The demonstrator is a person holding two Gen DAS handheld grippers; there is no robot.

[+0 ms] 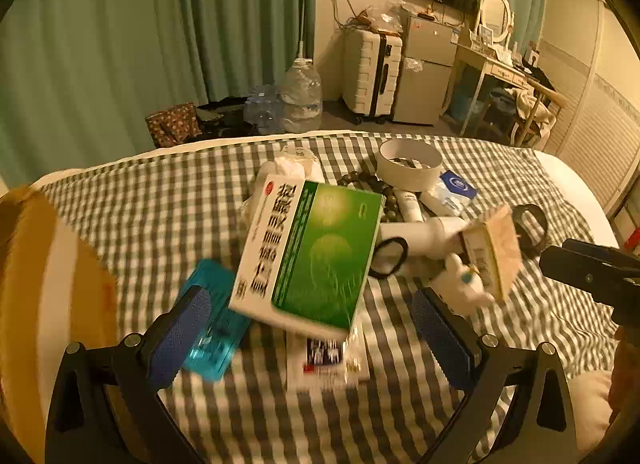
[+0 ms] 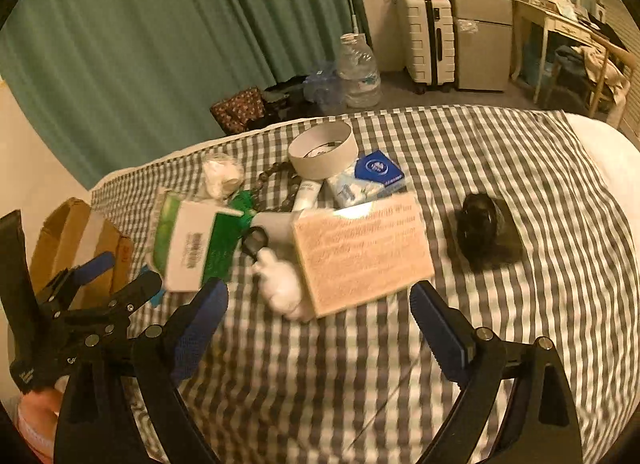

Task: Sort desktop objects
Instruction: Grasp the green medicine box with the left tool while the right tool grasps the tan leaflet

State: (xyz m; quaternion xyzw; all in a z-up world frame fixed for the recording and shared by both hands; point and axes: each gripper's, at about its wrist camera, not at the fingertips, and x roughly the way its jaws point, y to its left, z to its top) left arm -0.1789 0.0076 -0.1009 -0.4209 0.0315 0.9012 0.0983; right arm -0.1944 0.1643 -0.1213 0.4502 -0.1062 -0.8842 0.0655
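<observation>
My left gripper [image 1: 310, 298] is open above the checked bedspread [image 1: 160, 208]. A tilted green and white medicine box [image 1: 308, 252] sits in the gap, and neither blue pad touches it. A teal plastic case [image 1: 212, 320] lies by the left finger, and a printed card [image 1: 328, 360] lies under the box. My right gripper [image 2: 318, 292] is open too, its fingers wide apart. A tilted beige box [image 2: 360, 252] lies just ahead of them, untouched. A white toy figure [image 2: 280, 284] lies beside it. Both boxes are blurred.
Farther back lie a white round container [image 2: 324, 148], a blue tissue pack [image 2: 372, 176], a string of beads [image 2: 276, 180], a white tube [image 2: 308, 192] and crumpled paper [image 2: 222, 176]. A black object [image 2: 488, 232] sits to the right. A cardboard box [image 2: 80, 248] stands at the left edge.
</observation>
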